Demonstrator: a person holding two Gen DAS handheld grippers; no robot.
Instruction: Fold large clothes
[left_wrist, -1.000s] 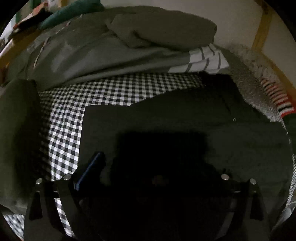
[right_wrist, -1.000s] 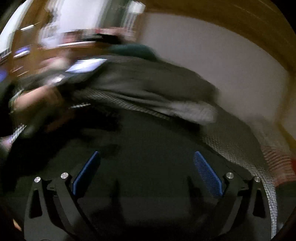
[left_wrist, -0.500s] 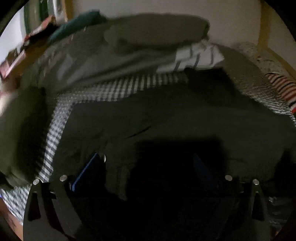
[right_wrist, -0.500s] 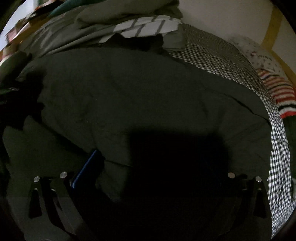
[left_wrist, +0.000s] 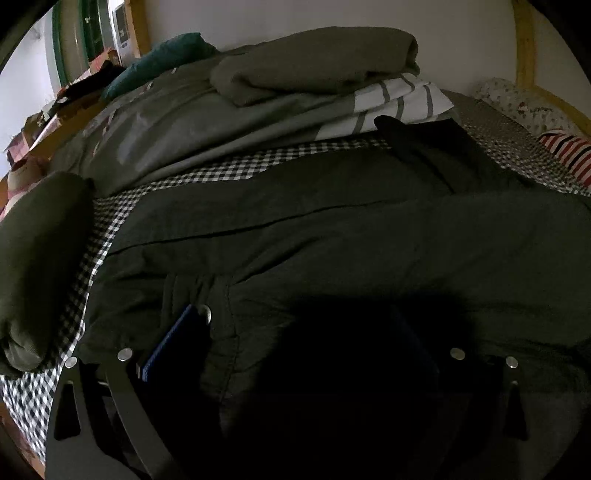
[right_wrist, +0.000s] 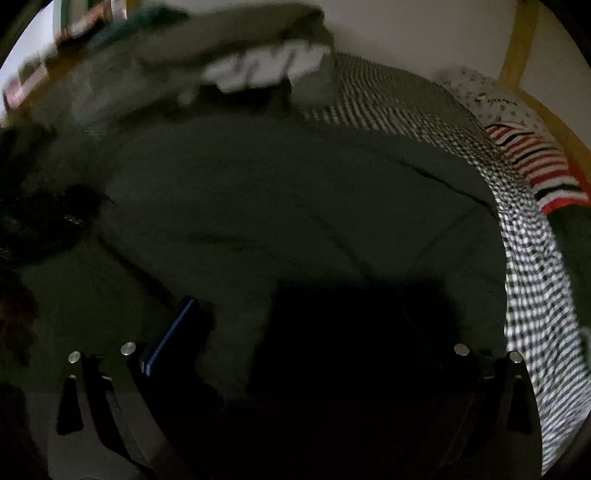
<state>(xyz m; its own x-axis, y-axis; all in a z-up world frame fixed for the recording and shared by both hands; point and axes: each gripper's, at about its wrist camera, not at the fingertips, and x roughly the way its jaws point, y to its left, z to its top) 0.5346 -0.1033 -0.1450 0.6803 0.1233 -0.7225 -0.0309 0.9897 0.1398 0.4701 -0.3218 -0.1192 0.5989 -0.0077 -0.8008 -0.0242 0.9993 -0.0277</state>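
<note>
Both tongs are low over the dark jacket (left_wrist: 332, 229), which is spread flat on the bed's gingham sheet (left_wrist: 221, 173). Left tongs (left_wrist: 291, 339) look spread apart with fabric underneath; the right tongs (right_wrist: 295, 332) are half lost in shadow, so can't tell. A second ago the right camera faced the room, now it's down on the jacket. Behind sit a folded olive pile (left_wrist: 314, 62), a striped cloth (left_wrist: 399, 103) and a wooden bed frame (left_wrist: 524, 44).

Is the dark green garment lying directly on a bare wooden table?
No: the dark green garment lies spread on a black-and-white checked cloth.
</note>
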